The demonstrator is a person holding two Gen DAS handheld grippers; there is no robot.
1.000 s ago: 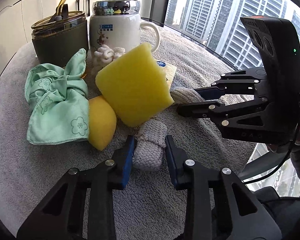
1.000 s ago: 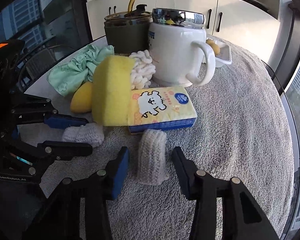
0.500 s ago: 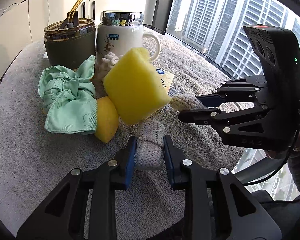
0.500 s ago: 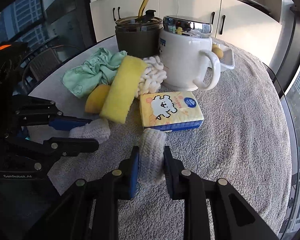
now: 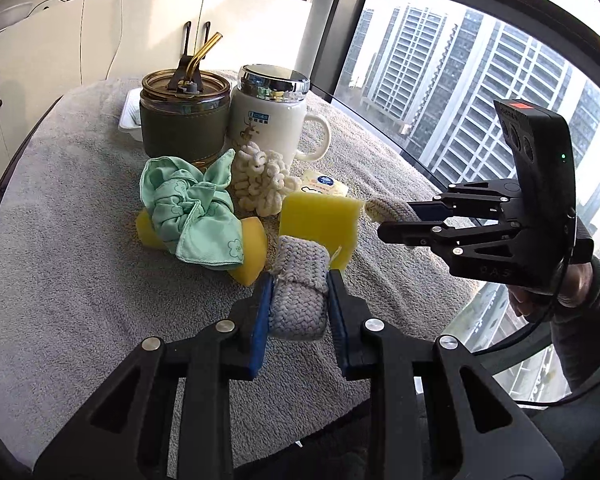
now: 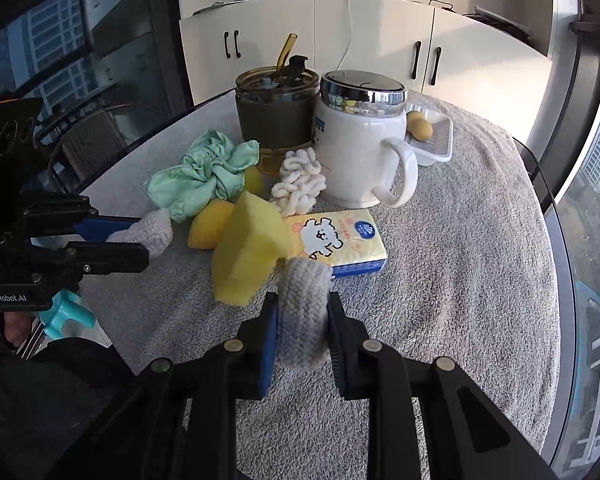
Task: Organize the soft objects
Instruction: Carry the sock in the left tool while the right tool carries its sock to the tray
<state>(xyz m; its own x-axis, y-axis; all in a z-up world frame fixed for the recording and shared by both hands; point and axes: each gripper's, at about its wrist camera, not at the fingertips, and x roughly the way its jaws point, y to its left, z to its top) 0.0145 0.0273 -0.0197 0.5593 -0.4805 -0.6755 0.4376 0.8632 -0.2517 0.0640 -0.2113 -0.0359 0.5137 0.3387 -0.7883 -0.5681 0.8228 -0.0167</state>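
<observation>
Each gripper pinches one end of a grey knitted piece.

The left gripper (image 5: 299,298) clamps one grey knitted end (image 5: 298,300); the right gripper (image 6: 302,322) clamps the other knitted end (image 6: 303,312), ribbed, soft-looking, with the yellow sponge (image 6: 248,254) just ahead.

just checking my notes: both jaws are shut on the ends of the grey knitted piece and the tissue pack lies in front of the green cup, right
Not quite: the tissue pack lies in front of the white mug, not the green cup, as the right wrist view shows. The rest holds: the left gripper and the right gripper are each shut on an end of the grey knitted piece.
</observation>
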